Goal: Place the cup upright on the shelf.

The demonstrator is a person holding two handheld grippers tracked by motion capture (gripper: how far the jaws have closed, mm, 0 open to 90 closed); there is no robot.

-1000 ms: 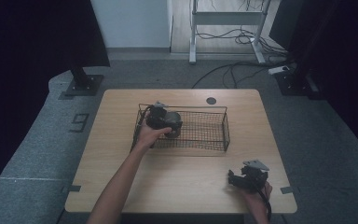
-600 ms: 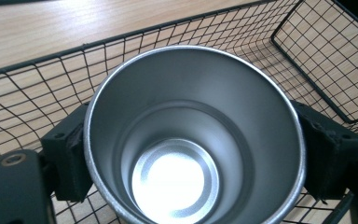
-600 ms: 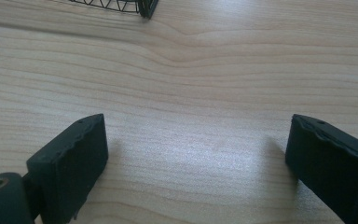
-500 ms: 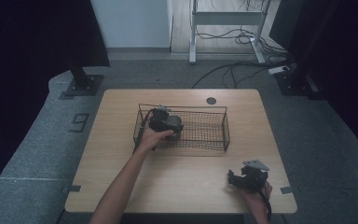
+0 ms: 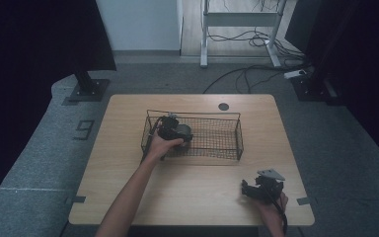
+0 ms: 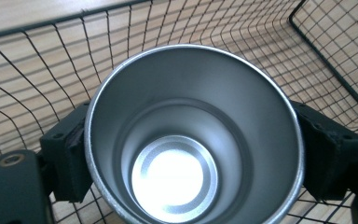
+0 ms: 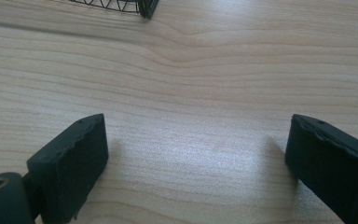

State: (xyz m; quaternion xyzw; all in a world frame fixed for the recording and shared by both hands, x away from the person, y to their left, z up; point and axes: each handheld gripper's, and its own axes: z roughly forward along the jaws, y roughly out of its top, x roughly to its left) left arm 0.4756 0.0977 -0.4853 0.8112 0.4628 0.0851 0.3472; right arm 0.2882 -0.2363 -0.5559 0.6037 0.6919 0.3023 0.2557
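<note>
cup is sitting inside the wire basket, at its left end, with the left gripper reaching in over the rim. its pads are lying against both sides of the steel cup, though the jaws have just been easing apart a bit. basket mesh is crowding close around the cup. right gripper is resting on the wooden table near the front edge, well apart from the basket, its jaws spread wide over bare wood.
</note>
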